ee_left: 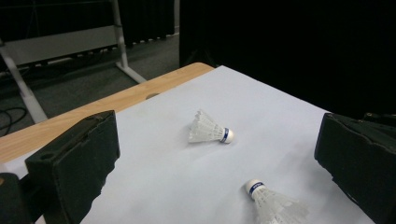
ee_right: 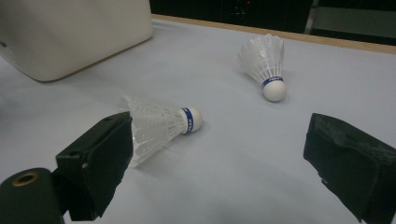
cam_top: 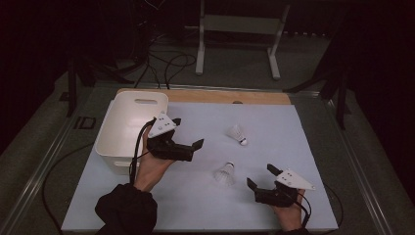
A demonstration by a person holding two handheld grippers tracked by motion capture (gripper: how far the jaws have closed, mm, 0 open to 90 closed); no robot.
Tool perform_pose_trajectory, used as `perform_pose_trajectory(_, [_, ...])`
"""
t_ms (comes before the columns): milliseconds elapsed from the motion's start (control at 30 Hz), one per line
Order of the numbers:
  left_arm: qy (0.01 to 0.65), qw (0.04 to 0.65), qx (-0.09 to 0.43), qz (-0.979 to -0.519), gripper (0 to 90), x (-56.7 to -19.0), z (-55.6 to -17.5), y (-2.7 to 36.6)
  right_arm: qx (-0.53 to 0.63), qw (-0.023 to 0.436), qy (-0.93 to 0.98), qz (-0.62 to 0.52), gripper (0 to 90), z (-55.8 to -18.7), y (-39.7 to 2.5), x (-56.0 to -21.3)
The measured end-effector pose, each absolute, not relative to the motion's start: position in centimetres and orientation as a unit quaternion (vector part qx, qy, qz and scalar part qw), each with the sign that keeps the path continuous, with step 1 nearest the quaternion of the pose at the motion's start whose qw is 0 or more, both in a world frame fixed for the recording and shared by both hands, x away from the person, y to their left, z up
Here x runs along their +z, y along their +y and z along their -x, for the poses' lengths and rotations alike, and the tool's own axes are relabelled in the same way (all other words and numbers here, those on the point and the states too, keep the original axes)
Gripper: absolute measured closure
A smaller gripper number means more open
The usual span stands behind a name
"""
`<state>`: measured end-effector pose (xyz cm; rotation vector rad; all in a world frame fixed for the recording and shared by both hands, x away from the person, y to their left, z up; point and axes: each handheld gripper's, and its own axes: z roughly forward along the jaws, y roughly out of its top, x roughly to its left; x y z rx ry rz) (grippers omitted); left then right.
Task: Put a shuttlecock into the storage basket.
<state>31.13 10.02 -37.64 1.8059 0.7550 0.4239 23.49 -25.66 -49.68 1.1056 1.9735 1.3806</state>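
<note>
Item: near shuttle (cam_top: pixel 224 173), lying on its side on the white bench (cam_top: pixel 293 127) sheet, mid-front. From my right claw (cam_top: pixel 262 177) it sits just ahead and to the left, close by; in the right gripper view the feather skirt (ee_right: pixel 149 128) lies just beside my left-hand jaw, the cork (ee_right: pixel 194 118) out in the gap. Long axis roughly crosswise to the jaws there, cork pointing toward the far shuttle (cam_top: pixel 237 134).

Item: far shuttle, also on its side, farther back and apart from the first. Cork end toward the front right in the high view.

Item: right claw, jaws wide apart, holding nothing. Nearer of the two to the near shuttle (my pick for the grab, I judge).

Item: left claw (cam_top: pixel 187 131), jaws wide apart, nothing in them, held up beside the bin (cam_top: pixel 128 128). Both shuttles lie ahead of it in its own view (ee_left: pixel 211 130).

Item: bin, white, back left of the bench.
</note>
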Motion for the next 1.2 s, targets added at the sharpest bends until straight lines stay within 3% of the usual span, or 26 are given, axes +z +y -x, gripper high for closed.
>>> perform_pose_trajectory(1200, [0.295, 0.537, 0.145, -0.777, 0.7, -40.3, -31.7, 6.8, 0.506, 0.242, 0.722, -0.404, 8.1, -23.4, -25.7, -49.6])
